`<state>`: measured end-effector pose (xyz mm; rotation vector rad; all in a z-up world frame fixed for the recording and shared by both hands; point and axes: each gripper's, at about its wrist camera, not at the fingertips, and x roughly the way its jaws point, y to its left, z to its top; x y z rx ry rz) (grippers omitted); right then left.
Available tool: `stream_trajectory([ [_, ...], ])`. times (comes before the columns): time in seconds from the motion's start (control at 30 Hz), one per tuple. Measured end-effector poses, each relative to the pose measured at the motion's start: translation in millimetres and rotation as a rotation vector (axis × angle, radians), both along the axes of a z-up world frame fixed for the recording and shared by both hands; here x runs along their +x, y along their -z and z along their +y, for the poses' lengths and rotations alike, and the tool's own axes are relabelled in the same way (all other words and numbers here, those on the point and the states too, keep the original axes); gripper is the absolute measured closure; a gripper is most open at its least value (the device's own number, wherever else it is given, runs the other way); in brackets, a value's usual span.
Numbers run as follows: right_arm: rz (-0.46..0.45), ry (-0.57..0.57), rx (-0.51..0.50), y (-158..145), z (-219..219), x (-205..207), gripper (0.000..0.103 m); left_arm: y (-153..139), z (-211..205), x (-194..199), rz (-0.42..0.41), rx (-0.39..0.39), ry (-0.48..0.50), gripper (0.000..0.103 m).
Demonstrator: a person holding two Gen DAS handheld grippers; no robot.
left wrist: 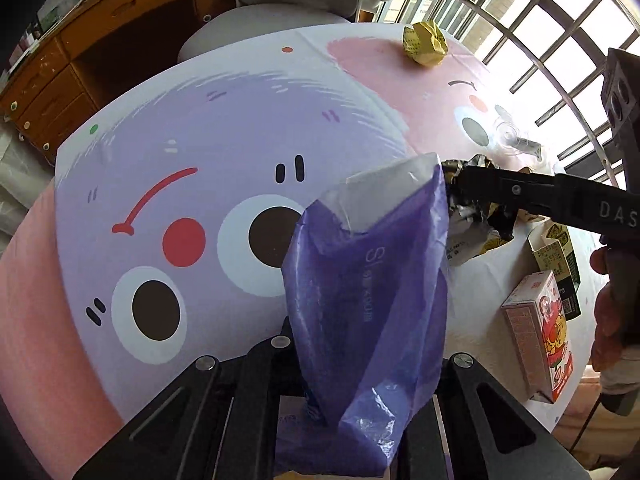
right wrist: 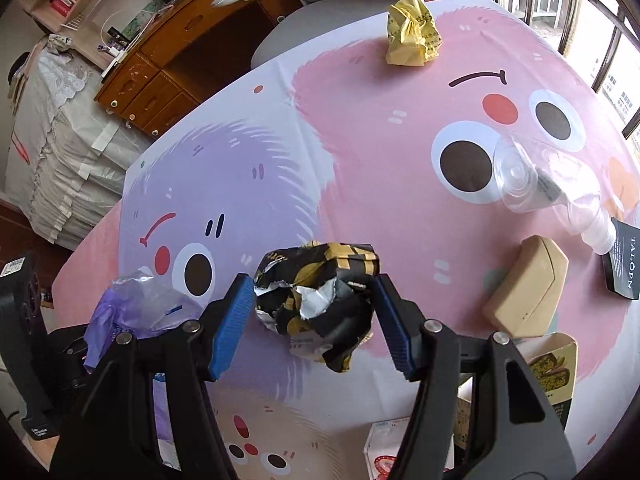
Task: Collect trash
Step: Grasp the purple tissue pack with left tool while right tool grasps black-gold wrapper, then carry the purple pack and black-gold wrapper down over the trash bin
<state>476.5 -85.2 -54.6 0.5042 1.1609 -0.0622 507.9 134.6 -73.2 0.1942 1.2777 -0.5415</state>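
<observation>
My left gripper is shut on a purple plastic bag, which stands upright with its mouth open at the top. Its fingertips are hidden behind the bag. My right gripper is shut on a crumpled black-and-gold wrapper between its blue pads. In the left wrist view the right gripper holds the wrapper just right of the bag's mouth. In the right wrist view the bag is to the wrapper's left. A crumpled yellow paper lies at the table's far side.
The cartoon tablecloth covers a round table. On its right side lie a clear plastic bottle, a beige box, a black box, a green-printed carton and a red-and-white juice carton. A grey chair stands behind the table.
</observation>
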Motion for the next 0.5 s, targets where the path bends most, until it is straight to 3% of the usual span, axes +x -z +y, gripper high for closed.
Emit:
stream_trajectory([
  [0.33, 0.014, 0.051, 0.004, 22, -6, 13, 0.040, -12, 21, -4, 0.016, -0.016, -0.080, 0.091],
  [0.4, 0.081, 0.048, -0.016, 31, -4, 15, 0.040, -16, 21, -10, 0.012, -0.017, -0.088, 0.091],
  [0.5, 0.067, 0.029, -0.036, 30, 0, 11, 0.044, -25, 23, -22, 0.000, -0.023, -0.094, 0.091],
])
